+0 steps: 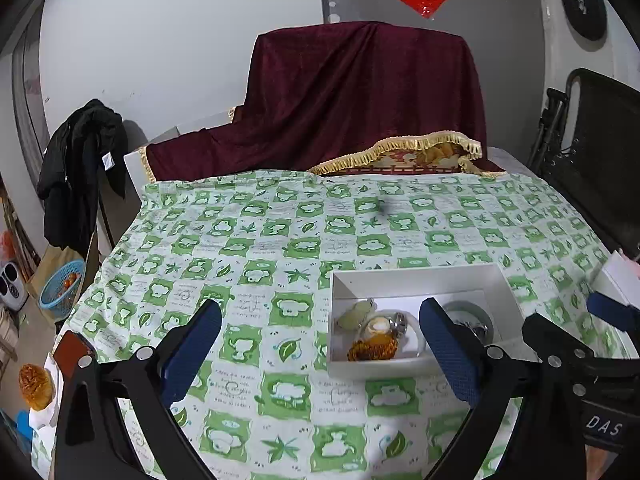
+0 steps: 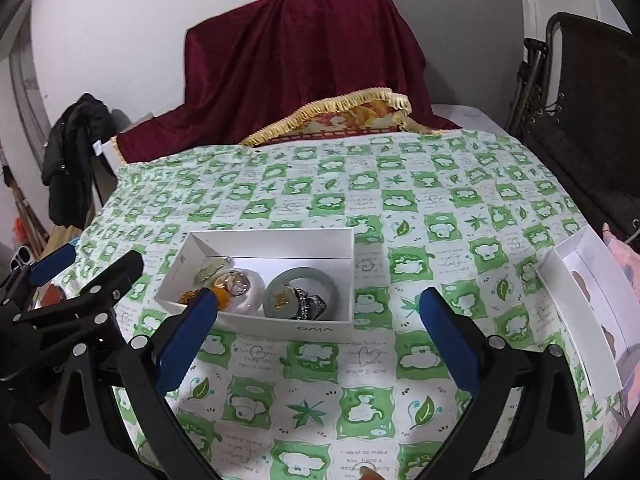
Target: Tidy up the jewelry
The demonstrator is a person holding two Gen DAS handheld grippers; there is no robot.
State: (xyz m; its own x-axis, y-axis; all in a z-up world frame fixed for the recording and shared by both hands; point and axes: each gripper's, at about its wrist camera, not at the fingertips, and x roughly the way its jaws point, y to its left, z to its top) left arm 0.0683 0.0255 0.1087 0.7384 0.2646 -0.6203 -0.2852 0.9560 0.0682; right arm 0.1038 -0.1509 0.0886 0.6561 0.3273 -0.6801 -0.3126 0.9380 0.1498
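Observation:
A white cardboard box [image 1: 416, 274] [image 2: 276, 244] sits on the green patterned tablecloth and holds mixed jewelry: a pale green jade bangle [image 2: 332, 280], an amber bead bracelet [image 1: 372, 350], a white bangle [image 2: 256, 284], a gold pendant [image 2: 282, 300] and dark metal pieces [image 2: 314, 306]. My left gripper [image 1: 320, 344] is open and empty, low over the cloth just left of the box. My right gripper [image 2: 320, 324] is open and empty, in front of the box's near wall. Each gripper shows at the edge of the other's view.
A second white box or lid [image 2: 588, 304] lies at the table's right edge. A maroon cloth [image 1: 360, 96] covers a tall object at the table's back. A dark chair [image 2: 588, 120] stands right. A black garment [image 1: 80, 168] and blue basket [image 1: 62, 284] are left.

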